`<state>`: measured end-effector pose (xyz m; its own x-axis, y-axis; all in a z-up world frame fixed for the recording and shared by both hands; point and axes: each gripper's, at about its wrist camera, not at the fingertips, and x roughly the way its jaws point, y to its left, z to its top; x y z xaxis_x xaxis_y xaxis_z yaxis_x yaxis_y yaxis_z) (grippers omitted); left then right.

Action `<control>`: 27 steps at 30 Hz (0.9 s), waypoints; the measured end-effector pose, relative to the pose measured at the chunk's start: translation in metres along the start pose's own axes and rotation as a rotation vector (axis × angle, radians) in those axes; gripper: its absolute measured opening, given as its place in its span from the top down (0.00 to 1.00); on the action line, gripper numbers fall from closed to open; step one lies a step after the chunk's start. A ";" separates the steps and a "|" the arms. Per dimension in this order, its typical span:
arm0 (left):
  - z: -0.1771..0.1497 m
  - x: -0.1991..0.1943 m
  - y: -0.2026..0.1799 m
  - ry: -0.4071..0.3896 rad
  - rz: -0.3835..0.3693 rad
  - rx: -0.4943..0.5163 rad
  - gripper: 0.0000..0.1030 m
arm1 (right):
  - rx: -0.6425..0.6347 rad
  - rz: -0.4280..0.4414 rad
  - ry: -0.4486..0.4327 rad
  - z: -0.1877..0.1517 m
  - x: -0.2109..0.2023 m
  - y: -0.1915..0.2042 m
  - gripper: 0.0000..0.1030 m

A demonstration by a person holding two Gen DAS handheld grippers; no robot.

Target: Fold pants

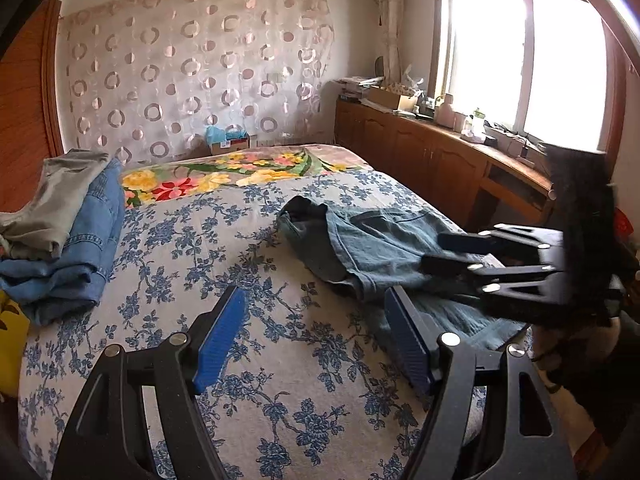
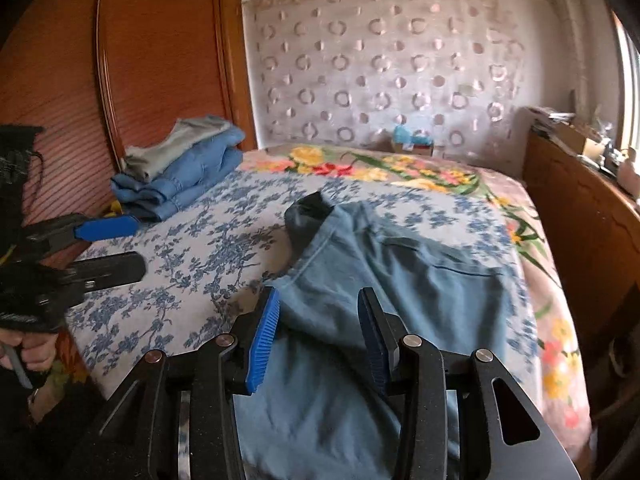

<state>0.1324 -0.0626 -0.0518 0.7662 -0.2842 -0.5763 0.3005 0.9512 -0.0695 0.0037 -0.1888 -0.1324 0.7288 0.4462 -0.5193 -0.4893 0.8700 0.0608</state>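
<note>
Pants point(image 2: 384, 264) on bed point(image 1: 224, 240) — clothes pile point(image 1: 68, 232) seemingly far-left.

My right tongs point(image 2: 318, 336) hung parted over the blue-grey pants point(image 2: 392, 276), nothing between the pads. The pants lay spread on the flowered bed point(image 2: 208, 240). My left tongs point(image 2: 116, 246) stood open at the left, near a stack of folded clothes point(image 2: 180, 168).

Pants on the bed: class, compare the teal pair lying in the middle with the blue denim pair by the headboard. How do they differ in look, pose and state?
The teal pants lie spread loosely across the bedspread; the blue denim pants sit folded into a compact block.
The teal pants are a dull grey-green; the blue denim pants are brighter blue.
The teal pants have nothing on them; the blue denim pants carry a grey garment.
Both rest on the bed.
</note>
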 end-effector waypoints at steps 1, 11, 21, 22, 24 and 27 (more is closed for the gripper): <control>0.000 0.000 0.001 0.001 0.000 -0.001 0.29 | -0.005 0.006 0.015 0.003 0.007 -0.001 0.59; -0.007 0.006 0.011 0.020 0.005 -0.023 0.29 | -0.016 0.076 0.191 0.032 0.068 0.006 0.59; -0.015 0.008 0.013 0.034 0.008 -0.027 0.29 | -0.027 0.081 0.245 0.048 0.078 0.000 0.91; -0.016 0.008 0.013 0.036 0.004 -0.033 0.29 | -0.023 0.079 0.236 0.050 0.074 -0.004 0.92; -0.019 0.011 0.014 0.044 -0.009 -0.047 0.29 | 0.007 0.062 0.217 0.054 0.065 -0.017 0.92; -0.022 0.017 0.008 0.059 -0.023 -0.046 0.29 | 0.044 0.040 0.199 0.061 0.054 -0.036 0.92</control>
<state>0.1356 -0.0571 -0.0804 0.7243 -0.2993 -0.6211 0.2901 0.9495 -0.1193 0.0897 -0.1829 -0.1103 0.5980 0.4339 -0.6739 -0.4914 0.8627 0.1194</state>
